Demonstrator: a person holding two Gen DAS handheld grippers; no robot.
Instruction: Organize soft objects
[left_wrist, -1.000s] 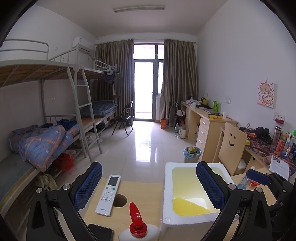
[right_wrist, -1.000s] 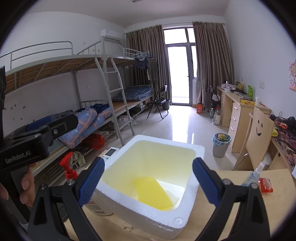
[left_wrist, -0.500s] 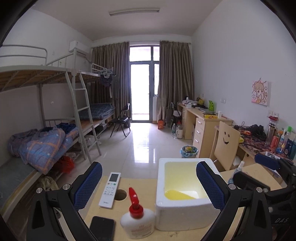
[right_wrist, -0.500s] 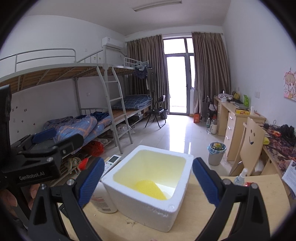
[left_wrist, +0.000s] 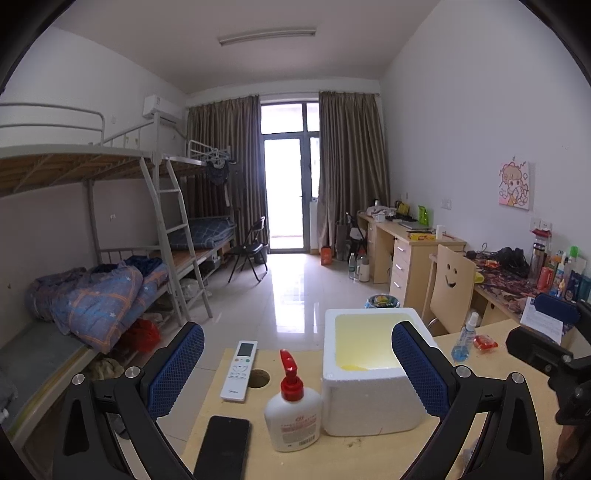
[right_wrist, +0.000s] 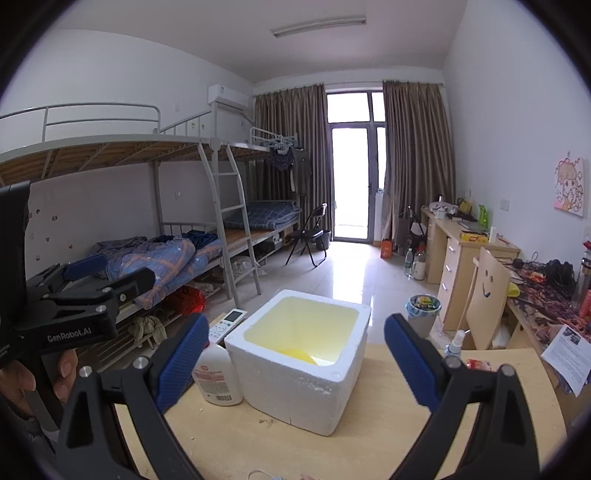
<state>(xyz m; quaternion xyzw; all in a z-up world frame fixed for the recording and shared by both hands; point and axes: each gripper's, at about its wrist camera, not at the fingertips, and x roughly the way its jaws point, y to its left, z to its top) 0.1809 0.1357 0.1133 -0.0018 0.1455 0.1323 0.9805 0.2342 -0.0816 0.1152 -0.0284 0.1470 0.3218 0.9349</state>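
A white foam box (left_wrist: 373, 391) (right_wrist: 295, 373) stands on the wooden table. A yellow soft object (left_wrist: 354, 367) (right_wrist: 297, 355) lies at its bottom, mostly hidden by the near wall. My left gripper (left_wrist: 297, 373) is open and empty, held back above the table's near side, left of the box. My right gripper (right_wrist: 295, 363) is open and empty, raised in front of the box. The left gripper's body (right_wrist: 74, 302) shows at the left of the right wrist view.
A white pump bottle with a red top (left_wrist: 291, 410) (right_wrist: 218, 373) stands left of the box. A remote (left_wrist: 239, 369), a table hole (left_wrist: 258, 378) and a black phone (left_wrist: 223, 443) lie further left. A spray bottle (left_wrist: 463, 338) and a red packet (left_wrist: 485, 341) sit right.
Both grippers have pulled back and up from the box, which now looks smaller and farther. The yellow object stays inside it. The bottle and phone have come into fuller view.
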